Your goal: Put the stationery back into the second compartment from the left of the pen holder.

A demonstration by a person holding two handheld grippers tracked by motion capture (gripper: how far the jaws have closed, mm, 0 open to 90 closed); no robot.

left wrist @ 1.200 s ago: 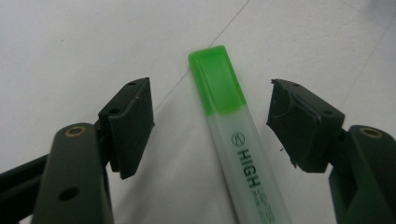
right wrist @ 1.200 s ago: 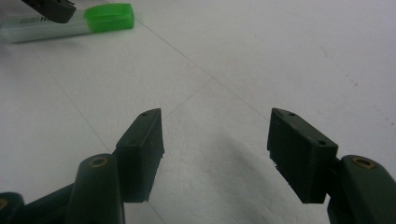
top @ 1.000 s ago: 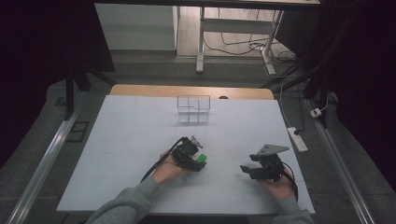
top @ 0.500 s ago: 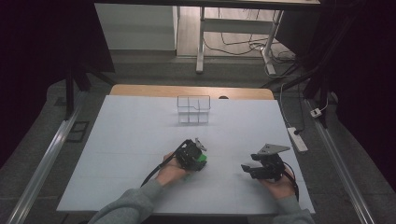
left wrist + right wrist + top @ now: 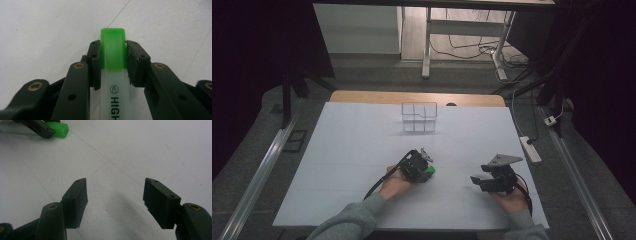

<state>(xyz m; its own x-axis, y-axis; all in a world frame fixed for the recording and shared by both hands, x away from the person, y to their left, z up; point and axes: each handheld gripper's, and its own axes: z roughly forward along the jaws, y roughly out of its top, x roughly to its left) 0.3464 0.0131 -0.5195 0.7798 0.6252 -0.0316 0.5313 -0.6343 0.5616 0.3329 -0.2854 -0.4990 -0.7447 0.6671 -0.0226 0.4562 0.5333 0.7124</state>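
L gripper [image 5: 113,60] low on tabletop [image 5: 352,150], fingers just closed, pinching highlighter [image 5: 113,50] at cap. R gripper [image 5: 115,197] hovers level, fingers spread, empty.

A highlighter [image 5: 113,75] with a bright green cap and a pale translucent barrel (black lettering begins "HIGH") lies flat on the white table [image 5: 352,165]. It sits toward the near middle, cap end pointing away.

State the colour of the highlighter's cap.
Bright green cap, best seen in the left gripper view.
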